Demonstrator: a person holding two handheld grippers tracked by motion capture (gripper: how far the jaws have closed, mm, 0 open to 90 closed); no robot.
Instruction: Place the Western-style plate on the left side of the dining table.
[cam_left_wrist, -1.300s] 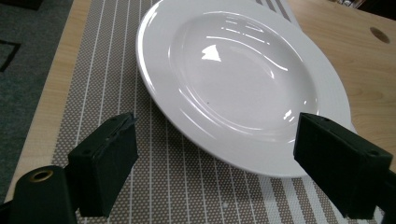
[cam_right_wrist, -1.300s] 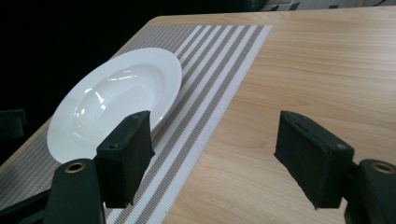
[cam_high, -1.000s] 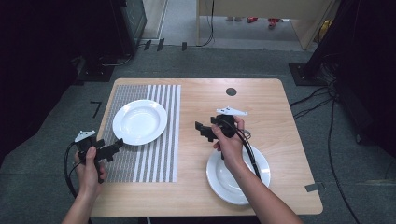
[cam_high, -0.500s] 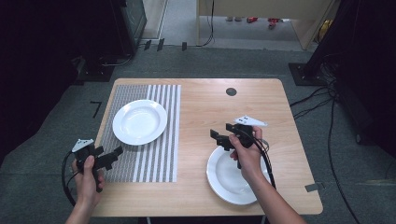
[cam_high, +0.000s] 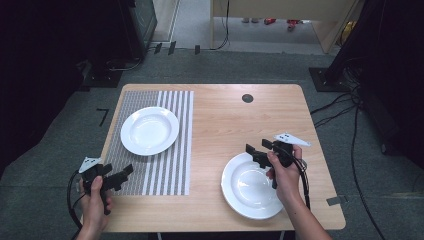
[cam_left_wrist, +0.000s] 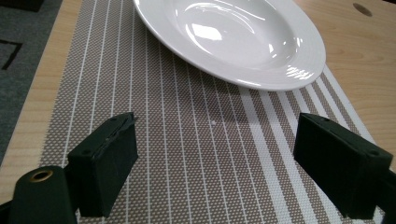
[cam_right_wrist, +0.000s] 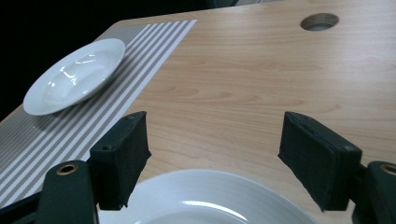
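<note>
Two white plates are on the wooden table (cam_high: 225, 115). One plate (cam_high: 149, 130) (cam_left_wrist: 233, 37) (cam_right_wrist: 74, 77) rests on a grey striped placemat (cam_high: 155, 165) at the left. The other plate (cam_high: 247, 187) (cam_right_wrist: 205, 198) lies on bare wood at the front right. My left gripper (cam_high: 127, 171) (cam_left_wrist: 215, 168) hovers over the mat's front left part, open, with nothing between its jaws. My right gripper (cam_high: 257, 149) (cam_right_wrist: 215, 158) is held over the far rim of the right plate, open and empty, pointing left towards the mat.
A round cable hole (cam_high: 247, 98) (cam_right_wrist: 320, 21) sits near the table's far edge. Dark equipment and cables (cam_high: 340, 107) lie on the grey floor around the table. A cable trails from each gripper off the table's front.
My right gripper has moved right and towards the front, from the table's middle to the right plate's far rim. My left gripper has drifted slightly towards the front left corner.
</note>
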